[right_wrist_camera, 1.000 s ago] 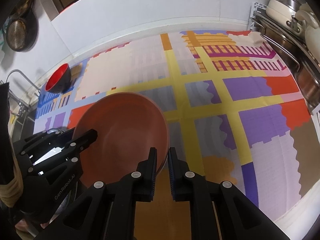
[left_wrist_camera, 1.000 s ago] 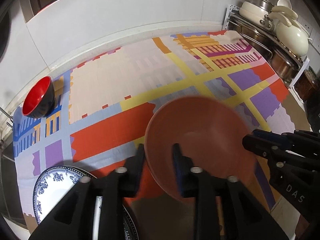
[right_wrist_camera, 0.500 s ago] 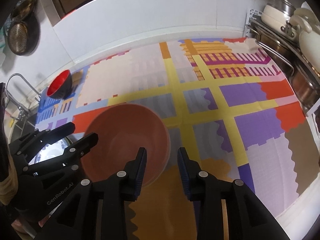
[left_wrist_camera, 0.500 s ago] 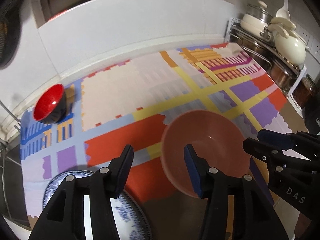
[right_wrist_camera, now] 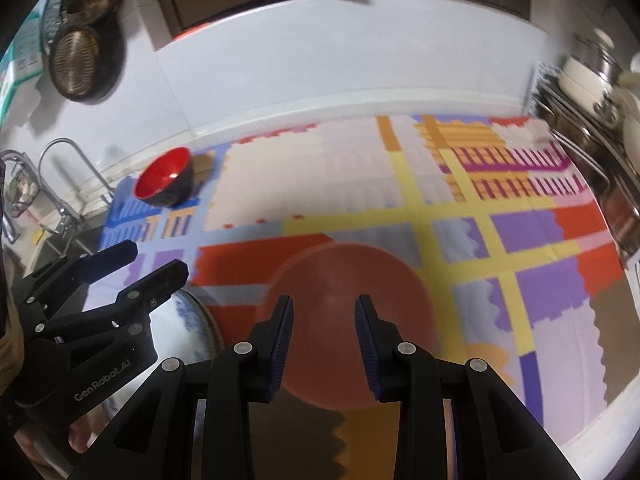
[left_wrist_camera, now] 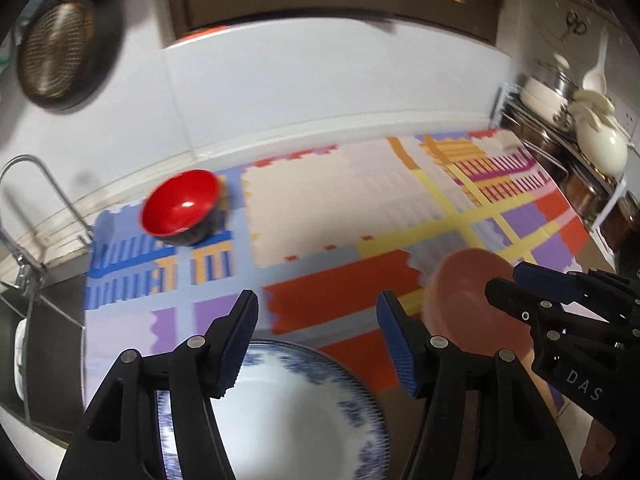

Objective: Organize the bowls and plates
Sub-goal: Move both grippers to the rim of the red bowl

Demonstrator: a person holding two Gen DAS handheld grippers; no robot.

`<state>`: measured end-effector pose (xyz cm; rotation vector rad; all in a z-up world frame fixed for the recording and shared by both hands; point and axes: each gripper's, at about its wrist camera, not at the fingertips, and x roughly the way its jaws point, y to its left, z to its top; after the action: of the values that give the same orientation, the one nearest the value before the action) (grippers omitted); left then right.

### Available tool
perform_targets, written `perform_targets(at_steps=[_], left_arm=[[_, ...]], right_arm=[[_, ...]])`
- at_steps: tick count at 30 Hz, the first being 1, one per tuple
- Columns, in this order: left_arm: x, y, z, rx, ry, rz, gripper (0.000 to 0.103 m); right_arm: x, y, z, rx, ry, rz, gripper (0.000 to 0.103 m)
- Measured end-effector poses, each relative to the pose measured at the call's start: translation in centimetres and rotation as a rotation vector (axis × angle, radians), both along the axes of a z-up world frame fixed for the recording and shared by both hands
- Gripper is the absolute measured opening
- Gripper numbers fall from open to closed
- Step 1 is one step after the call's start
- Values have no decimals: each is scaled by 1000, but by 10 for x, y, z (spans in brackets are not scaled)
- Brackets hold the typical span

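Both views are taken from the wrists, angled steeply down and forward over the table (left_wrist_camera: 340,200) from close above. The patterned mat (right_wrist_camera: 360,184), red bowl (left_wrist_camera: 182,204) and brown bowl (right_wrist_camera: 348,300) are shared by both.

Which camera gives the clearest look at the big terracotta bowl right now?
The right wrist view: the terracotta bowl sits near centre, nearly whole, just beyond the open right gripper. In the left wrist view the bowl is blurred, off to the right, partly hidden by gripper fingers.
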<state>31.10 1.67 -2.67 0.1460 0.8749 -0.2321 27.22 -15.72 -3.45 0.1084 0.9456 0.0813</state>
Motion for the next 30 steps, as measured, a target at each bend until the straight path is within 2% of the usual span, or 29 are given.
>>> perform_targets(at_steps=[18, 30], left_arm=[[30, 121, 30, 20, -106, 167, 62], [74, 170, 13, 52, -100, 227, 62]], right_arm=[[48, 115, 29, 47, -125, 118, 33], [102, 168, 21, 52, -139, 129, 33]])
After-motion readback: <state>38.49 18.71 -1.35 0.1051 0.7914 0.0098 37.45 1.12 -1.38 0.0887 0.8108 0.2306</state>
